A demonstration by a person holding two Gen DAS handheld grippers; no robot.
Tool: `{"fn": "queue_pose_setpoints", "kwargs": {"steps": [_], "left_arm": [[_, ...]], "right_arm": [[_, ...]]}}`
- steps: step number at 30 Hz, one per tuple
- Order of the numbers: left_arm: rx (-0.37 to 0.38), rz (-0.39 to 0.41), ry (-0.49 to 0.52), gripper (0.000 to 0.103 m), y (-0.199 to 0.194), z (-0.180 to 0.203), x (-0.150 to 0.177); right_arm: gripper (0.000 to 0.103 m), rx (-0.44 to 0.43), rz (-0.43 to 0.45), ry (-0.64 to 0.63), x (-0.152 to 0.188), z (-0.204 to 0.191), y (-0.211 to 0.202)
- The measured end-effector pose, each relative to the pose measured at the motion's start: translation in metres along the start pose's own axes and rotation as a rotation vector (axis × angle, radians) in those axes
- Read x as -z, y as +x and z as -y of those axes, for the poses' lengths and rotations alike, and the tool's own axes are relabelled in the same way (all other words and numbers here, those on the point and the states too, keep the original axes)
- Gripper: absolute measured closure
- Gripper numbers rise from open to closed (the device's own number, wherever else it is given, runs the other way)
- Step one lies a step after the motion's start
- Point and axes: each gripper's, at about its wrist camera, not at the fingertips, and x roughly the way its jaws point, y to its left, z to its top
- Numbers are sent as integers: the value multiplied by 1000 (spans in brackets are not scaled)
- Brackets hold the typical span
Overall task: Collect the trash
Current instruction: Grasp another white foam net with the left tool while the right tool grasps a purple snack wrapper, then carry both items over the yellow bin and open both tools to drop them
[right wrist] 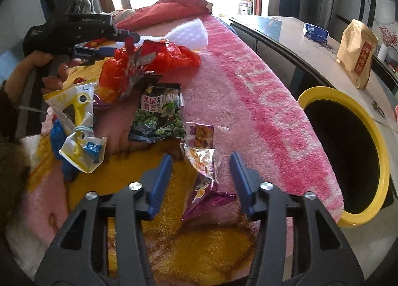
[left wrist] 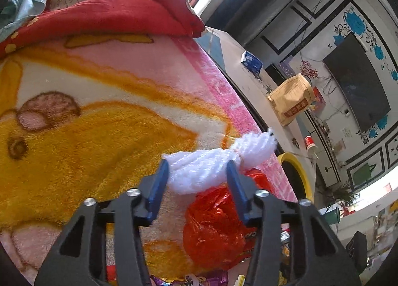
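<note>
Left gripper (left wrist: 197,174) clamps white foam (left wrist: 199,169); right gripper (right wrist: 201,170) apart around purple wrapper (right wrist: 202,174) — slick foil may slip free.

Black claw (right wrist: 200,164) frames, blue pads (right wrist: 160,184), silver screws (right wrist: 135,186)

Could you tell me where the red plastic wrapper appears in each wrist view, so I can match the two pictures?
Left wrist view: the red plastic wrapper lies low and centre-right, just below the white foam net, beside the left gripper's right-hand finger.
Right wrist view: the wrapper sits upper left of centre, at the left gripper's tips.
Shared landmark: the yellow-rimmed bin at the blanket's right edge.
</note>
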Motion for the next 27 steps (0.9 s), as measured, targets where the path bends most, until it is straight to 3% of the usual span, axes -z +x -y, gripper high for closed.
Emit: {"fn": "queue_pose_setpoints", "kwargs": {"steps": [5, 19, 27], "left_arm": [[-1, 27, 23, 85, -6, 6, -2], [19, 203, 102, 88, -63, 45, -5], [52, 230, 151, 88, -84, 71, 4]], "right_arm": [[78, -8, 0, 29, -1, 7, -1], [79, -11, 65, 69, -10, 20, -22], [79, -5, 118, 77, -18, 24, -36]]}}
